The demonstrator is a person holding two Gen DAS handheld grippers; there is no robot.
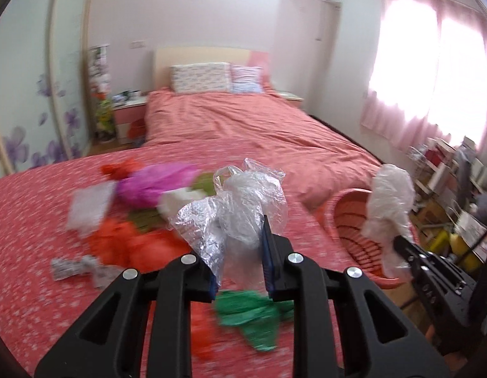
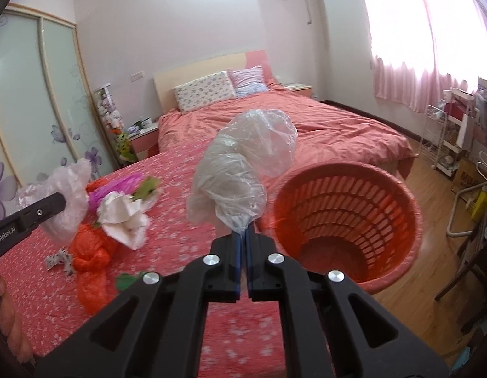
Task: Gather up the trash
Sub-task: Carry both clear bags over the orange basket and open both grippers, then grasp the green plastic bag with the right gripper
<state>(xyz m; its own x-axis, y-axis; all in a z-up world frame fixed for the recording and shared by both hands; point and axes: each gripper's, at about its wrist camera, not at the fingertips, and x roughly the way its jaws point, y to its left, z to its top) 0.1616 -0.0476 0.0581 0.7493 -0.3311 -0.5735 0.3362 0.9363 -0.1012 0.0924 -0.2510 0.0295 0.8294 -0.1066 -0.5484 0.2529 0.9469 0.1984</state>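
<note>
A: What has the left gripper (image 1: 240, 249) got?

B: A clear bag (image 1: 246, 201), crumpled, with a silvery crinkled bit on its left side. The jaws are clamped on it, a narrow gap between them filled by the plastic, and the bundle stands up above the fingertips, clear of the bedspread (image 1: 29, 220).

A: And the right gripper (image 2: 243, 236)?

B: Its jaws are pressed nearly together on the neck of a white bag (image 2: 240, 170). That bag balloons up and ahead of the fingertips, off the bed.

A: Where is the basket (image 2: 410, 217)?

B: Just to the right of the right gripper, a little ahead and below it, standing on the wood floor (image 2: 432, 267) against the bed's edge. It is red, slatted, and its inside looks bare. The white bag is beside its rim, not over the opening.

A: What trash lies loose?

B: To the left of and below the right gripper: an orange bag (image 2: 89, 258), a white wad (image 2: 123, 217), a pink bag (image 2: 114, 189), a green scrap (image 2: 149, 186). Under the left gripper's fingers there is a green bag (image 1: 253, 315), and to its left a patterned wrapper (image 1: 70, 267).

A: Do the grippers touch?

B: No, they are apart; the left one shows at the left edge of the right view.
</note>
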